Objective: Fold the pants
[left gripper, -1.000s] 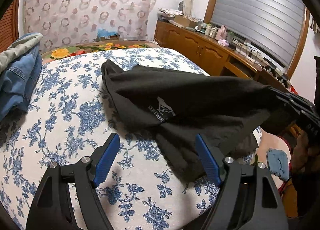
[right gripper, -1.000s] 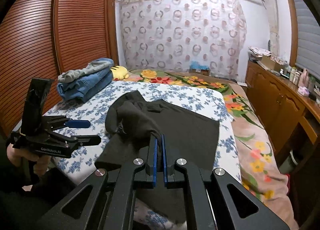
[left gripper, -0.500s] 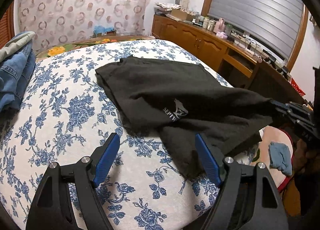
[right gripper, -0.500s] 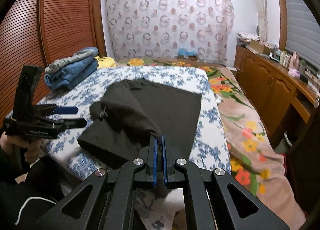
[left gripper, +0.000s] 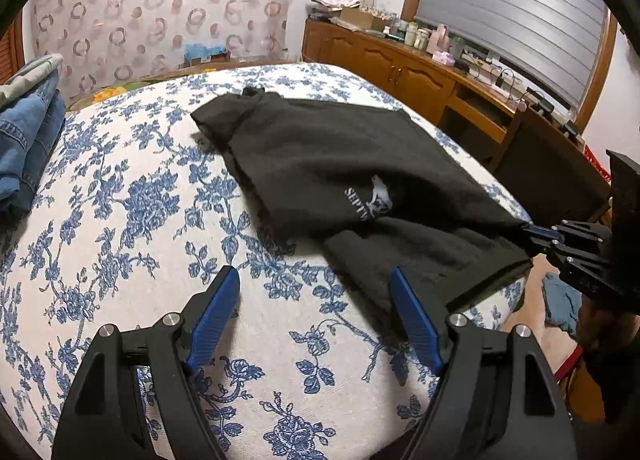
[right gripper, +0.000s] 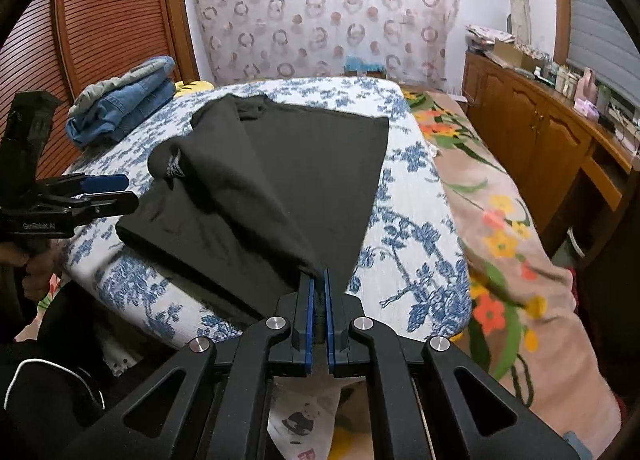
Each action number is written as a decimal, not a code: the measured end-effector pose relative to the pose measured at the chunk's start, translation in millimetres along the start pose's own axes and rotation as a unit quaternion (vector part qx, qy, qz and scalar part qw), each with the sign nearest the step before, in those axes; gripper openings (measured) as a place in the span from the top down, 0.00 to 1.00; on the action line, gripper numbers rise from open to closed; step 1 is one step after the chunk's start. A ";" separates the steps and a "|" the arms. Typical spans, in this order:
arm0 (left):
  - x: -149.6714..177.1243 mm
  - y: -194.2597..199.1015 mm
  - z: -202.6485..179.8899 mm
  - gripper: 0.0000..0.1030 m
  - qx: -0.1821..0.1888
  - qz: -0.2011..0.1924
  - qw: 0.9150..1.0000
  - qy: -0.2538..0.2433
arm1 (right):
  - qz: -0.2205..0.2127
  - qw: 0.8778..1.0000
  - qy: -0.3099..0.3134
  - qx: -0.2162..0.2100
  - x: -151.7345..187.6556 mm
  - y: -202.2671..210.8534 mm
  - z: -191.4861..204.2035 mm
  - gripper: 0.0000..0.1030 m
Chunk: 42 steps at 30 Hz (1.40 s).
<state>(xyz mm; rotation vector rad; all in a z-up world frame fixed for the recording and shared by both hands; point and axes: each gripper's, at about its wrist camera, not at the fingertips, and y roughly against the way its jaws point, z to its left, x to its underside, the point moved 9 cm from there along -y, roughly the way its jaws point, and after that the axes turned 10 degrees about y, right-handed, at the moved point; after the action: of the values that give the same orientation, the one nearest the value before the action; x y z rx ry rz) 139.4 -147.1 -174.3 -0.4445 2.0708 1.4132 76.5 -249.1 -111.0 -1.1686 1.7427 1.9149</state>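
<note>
The black pants [left gripper: 360, 163] lie spread on the blue-flowered bed cover [left gripper: 120, 219], with a white logo [left gripper: 370, 201] on the folded-over part. They also show in the right wrist view [right gripper: 304, 163]. My right gripper [right gripper: 317, 280] is shut on a corner of the pants near the bed's front edge and pulls the cloth taut; it also shows in the left wrist view [left gripper: 538, 230]. My left gripper [left gripper: 316, 292] is open and empty over the bed cover, beside the pants' near edge. It also shows in the right wrist view [right gripper: 108, 189].
A stack of folded jeans [right gripper: 124, 103] lies at the bed's far left. A floral blanket [right gripper: 500, 227] hangs on the bed's right side. A wooden cabinet [left gripper: 400, 63] with small items runs along the right wall. A wooden wardrobe [right gripper: 112, 19] stands left.
My right gripper has pulled the pants corner toward the bed's front edge, and the raised cloth has flattened out. My left gripper stayed open and moved a little along the bed.
</note>
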 end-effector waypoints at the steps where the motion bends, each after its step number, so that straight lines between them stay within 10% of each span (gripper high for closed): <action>1: 2.1 -2.2 2.1 0.23 -0.002 0.004 1.000 0.000 | -0.002 1.000 -0.001 0.000 0.4 1.7 -0.1 0.96; 14: -7.4 14.3 7.6 0.23 -0.001 -0.019 1.000 0.008 | -0.030 0.999 -0.025 -0.015 -2.8 21.9 -6.0 0.92; 20: -23.0 32.0 17.2 0.23 -0.010 -0.045 0.999 0.008 | -0.059 0.998 -0.011 -0.015 -24.2 32.2 -1.6 0.66; 42: -40.4 56.2 72.6 0.23 -0.057 -0.079 0.995 0.038 | -0.052 0.992 0.060 -0.096 -94.7 -62.6 46.2 0.51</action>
<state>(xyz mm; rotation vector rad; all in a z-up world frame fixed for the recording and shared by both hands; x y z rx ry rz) 158.8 -60.8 -127.1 -0.7023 1.9720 1.4439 162.3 -164.6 -88.6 -1.4398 1.5478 2.0223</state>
